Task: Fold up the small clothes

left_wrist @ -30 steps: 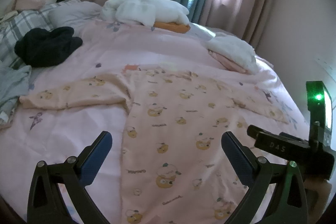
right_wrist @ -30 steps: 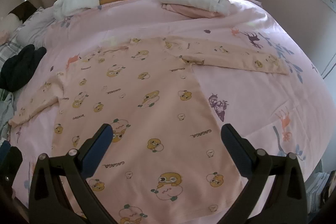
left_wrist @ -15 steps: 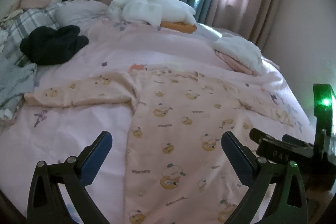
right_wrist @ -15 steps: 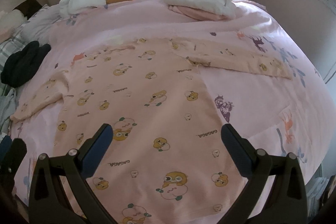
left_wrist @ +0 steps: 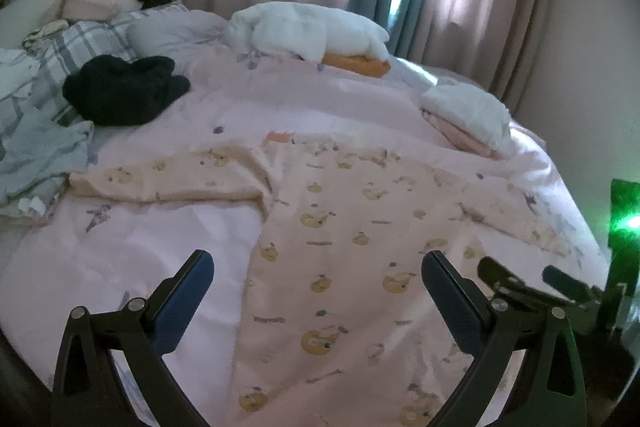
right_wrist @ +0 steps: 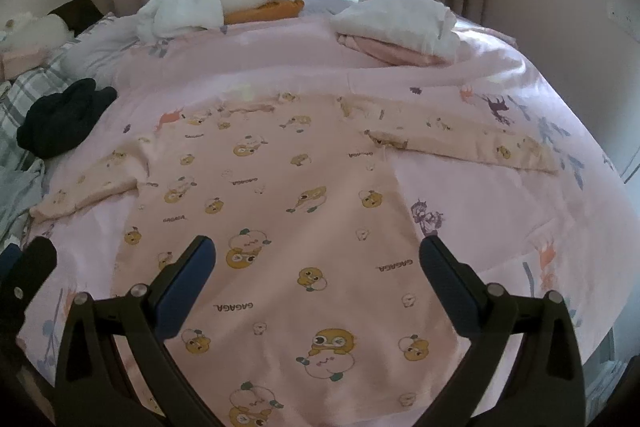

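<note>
Bed: a pink printed cotton duvet (right_wrist: 500, 211) is covered at its centre by the garment.
Garment: a peach long-sleeved cartoon-print top (right_wrist: 288, 211) is laid flat, sleeves spread toward 9 and 3 o'clock; it is not yet folded.
Change: both views are carried slightly nearer the curtains at 12 o'clock than a second ago; the cloth is left unmoved, so an approach is judged underway.
Left gripper (left_wrist: 318, 287): held spread wide, nothing grasped.
Right gripper (right_wrist: 316, 267): likewise spread wide, empty above the hem.
</note>
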`<state>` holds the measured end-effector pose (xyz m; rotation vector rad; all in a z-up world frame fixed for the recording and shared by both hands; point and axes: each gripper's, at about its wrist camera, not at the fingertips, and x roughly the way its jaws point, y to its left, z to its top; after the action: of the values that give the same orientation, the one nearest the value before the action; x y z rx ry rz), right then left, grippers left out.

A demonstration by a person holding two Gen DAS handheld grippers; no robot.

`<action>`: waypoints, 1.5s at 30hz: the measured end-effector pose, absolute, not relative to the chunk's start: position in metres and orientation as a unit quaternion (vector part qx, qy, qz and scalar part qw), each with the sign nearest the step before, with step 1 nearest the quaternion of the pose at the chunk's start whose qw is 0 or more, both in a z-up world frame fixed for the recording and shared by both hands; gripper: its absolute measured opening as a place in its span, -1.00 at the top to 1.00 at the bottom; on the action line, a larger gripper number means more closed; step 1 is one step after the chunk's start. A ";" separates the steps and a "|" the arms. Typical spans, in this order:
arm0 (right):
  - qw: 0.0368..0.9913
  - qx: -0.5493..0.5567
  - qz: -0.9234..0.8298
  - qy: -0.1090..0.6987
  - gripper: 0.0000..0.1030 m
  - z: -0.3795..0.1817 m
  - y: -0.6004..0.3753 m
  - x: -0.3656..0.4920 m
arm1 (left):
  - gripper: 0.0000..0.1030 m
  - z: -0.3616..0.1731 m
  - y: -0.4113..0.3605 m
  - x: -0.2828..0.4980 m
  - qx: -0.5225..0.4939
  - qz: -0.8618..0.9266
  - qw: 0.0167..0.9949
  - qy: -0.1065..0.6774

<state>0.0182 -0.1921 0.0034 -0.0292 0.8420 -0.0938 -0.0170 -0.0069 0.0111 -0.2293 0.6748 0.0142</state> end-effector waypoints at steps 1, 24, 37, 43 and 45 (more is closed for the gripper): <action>0.912 -0.016 -0.048 0.406 -0.97 0.004 -0.193 0.017 | -1.00 0.012 -0.009 -0.017 -0.112 0.008 0.936 0.333; 0.926 0.055 -0.092 0.362 -1.00 0.007 -0.310 0.004 | -1.00 -0.003 -0.031 -0.002 -0.116 0.024 0.932 0.342; 0.923 0.089 -0.043 0.372 -1.00 0.000 -0.304 0.012 | -1.00 0.001 -0.030 -0.011 -0.131 0.050 0.935 0.325; 0.920 0.103 -0.043 0.377 -1.00 -0.004 -0.311 0.016 | -1.00 -0.003 -0.032 -0.002 -0.129 0.055 0.934 0.328; 0.919 0.101 -0.048 0.379 -1.00 -0.005 -0.311 0.017 | -1.00 -0.003 -0.034 -0.001 -0.130 0.052 0.934 0.328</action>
<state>0.0170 -0.3112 -0.0053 0.2085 0.7789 -0.0993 -0.0007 -0.0338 -0.0030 -0.2668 0.6700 0.1069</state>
